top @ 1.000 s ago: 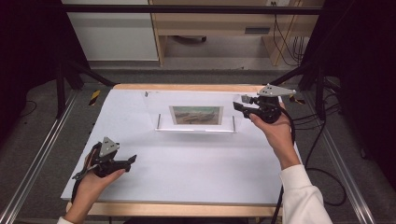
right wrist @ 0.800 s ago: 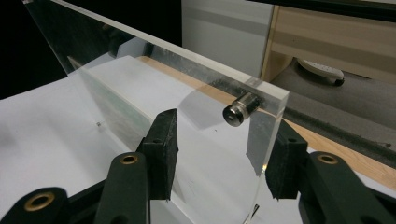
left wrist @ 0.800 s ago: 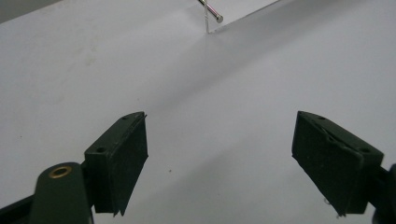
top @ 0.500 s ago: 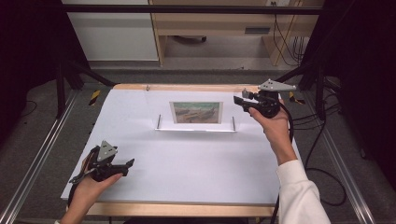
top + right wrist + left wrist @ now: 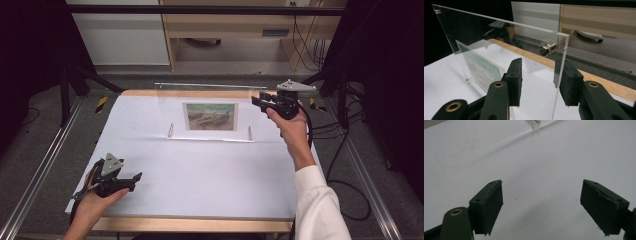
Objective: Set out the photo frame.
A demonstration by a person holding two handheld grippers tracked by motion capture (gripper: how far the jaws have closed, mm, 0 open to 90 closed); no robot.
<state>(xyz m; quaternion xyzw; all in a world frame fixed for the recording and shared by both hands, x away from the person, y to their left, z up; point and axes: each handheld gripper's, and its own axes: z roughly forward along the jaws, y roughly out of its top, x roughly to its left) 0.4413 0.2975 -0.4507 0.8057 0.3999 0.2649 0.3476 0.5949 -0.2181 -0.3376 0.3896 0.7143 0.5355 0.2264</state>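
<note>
My right gripper (image 5: 261, 102) stands the clear frame (image 5: 499, 50) upright, jaws apparently clamped on its right edge below the stud (image 5: 547, 48). My left gripper (image 5: 131, 179) idles near me, jaws apart, nothing between them. Next, I judge: set the frame down steadily.

clear acrylic frame (image 5: 210, 112) upright at table's far edge, holding boat picture (image 5: 210, 116).

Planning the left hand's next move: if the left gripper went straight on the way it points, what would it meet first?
The left gripper, open, points low across the bare white table top. It would likely meet that surface first; farther along lies the clear frame's lower edge with a metal standoff pin, though depth is unclear.
</note>
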